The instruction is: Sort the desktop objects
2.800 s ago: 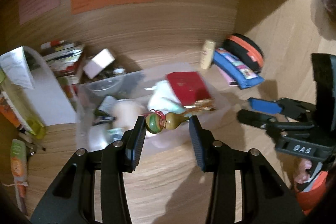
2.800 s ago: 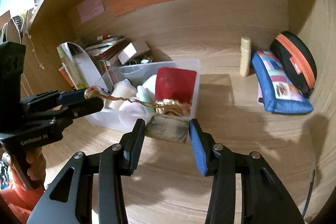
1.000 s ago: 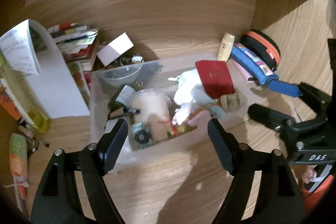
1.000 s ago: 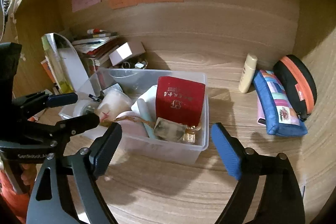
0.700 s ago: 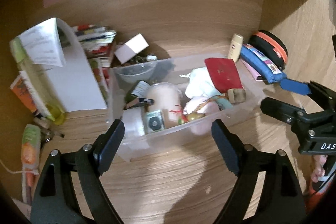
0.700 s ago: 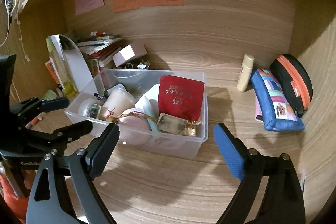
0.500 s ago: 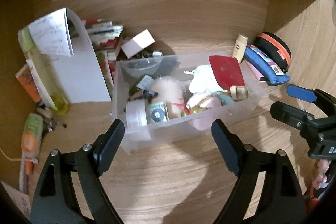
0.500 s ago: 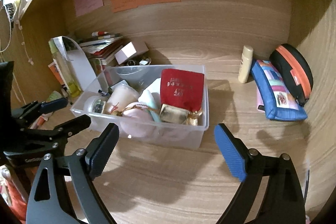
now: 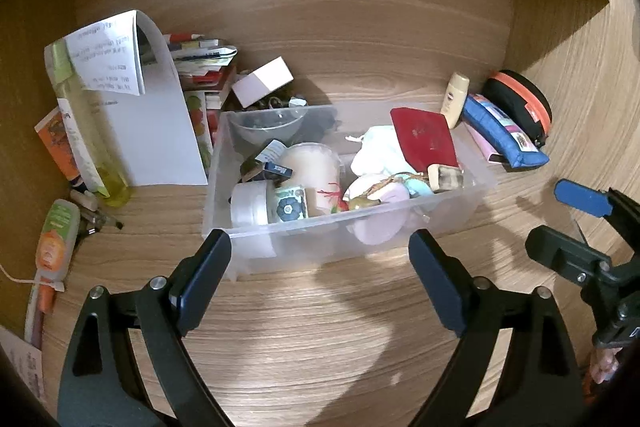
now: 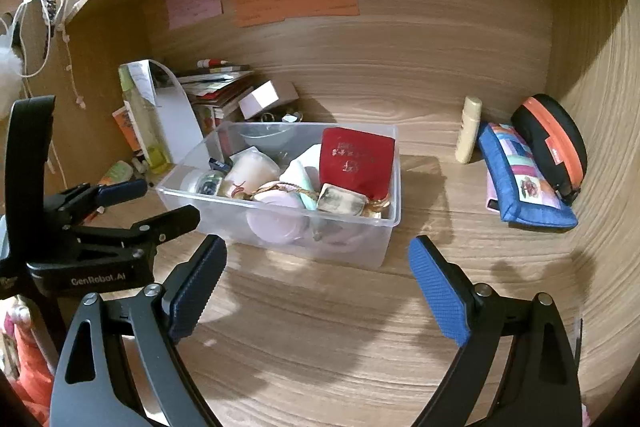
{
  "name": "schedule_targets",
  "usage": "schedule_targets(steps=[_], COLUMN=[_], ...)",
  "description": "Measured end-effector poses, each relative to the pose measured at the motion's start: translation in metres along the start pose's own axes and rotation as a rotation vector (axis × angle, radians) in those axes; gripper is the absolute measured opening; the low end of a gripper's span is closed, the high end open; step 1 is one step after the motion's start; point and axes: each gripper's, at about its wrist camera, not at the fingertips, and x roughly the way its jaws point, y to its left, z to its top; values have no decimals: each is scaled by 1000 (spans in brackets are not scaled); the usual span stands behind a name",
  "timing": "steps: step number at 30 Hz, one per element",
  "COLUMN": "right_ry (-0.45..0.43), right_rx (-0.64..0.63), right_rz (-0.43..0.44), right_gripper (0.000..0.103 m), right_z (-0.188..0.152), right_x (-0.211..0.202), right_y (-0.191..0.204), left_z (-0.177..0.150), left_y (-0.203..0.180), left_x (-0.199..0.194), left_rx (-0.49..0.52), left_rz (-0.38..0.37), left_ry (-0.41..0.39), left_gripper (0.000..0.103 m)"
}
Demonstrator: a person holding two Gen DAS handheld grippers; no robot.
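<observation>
A clear plastic bin (image 9: pixel 240 131) (image 10: pixel 390 227) stands on the wooden desk. It holds a red pouch (image 9: pixel 424 139) (image 10: pixel 356 159), a white candle jar (image 9: pixel 310 163), a pink round case (image 10: pixel 276 219), a small brown box (image 10: pixel 342 203), a gourd ornament (image 9: pixel 362 202) and other small items. My left gripper (image 9: pixel 320 267) is open and empty, just in front of the bin. My right gripper (image 10: pixel 318 275) is open and empty, in front of the bin's right part. Each gripper shows in the other's view.
A blue pencil case (image 10: pixel 524 183), a black and orange case (image 10: pixel 552 143) and a cream bottle (image 10: pixel 468 135) sit at the right. Papers, books, a white box (image 9: pixel 262 81) and a yellow-green bottle (image 9: pixel 80 115) crowd the left. An orange and green tube (image 9: pixel 54 239) lies at the far left.
Both grippers let go of their items into the bin, opened wide and drew back from it. The bin now looks smaller and farther away.
</observation>
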Motion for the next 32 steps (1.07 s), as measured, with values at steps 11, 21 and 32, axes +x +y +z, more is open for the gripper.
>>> schedule_targets(steps=[11,21,32], right_ry=[13,26,49], right_rx=[-1,-10,-13], right_rz=[21,27,24], right_gripper=[91,92,92], right_z=[-2,-1,0], right_x=[2,9,18], right_y=[0,2,4], left_z=[2,3,-1], left_y=[6,7,0], left_x=[4,6,7], left_rx=[-30,-46,-2], left_rz=[-30,-51,-23], left_ry=[16,20,-1], left_gripper=[91,91,92])
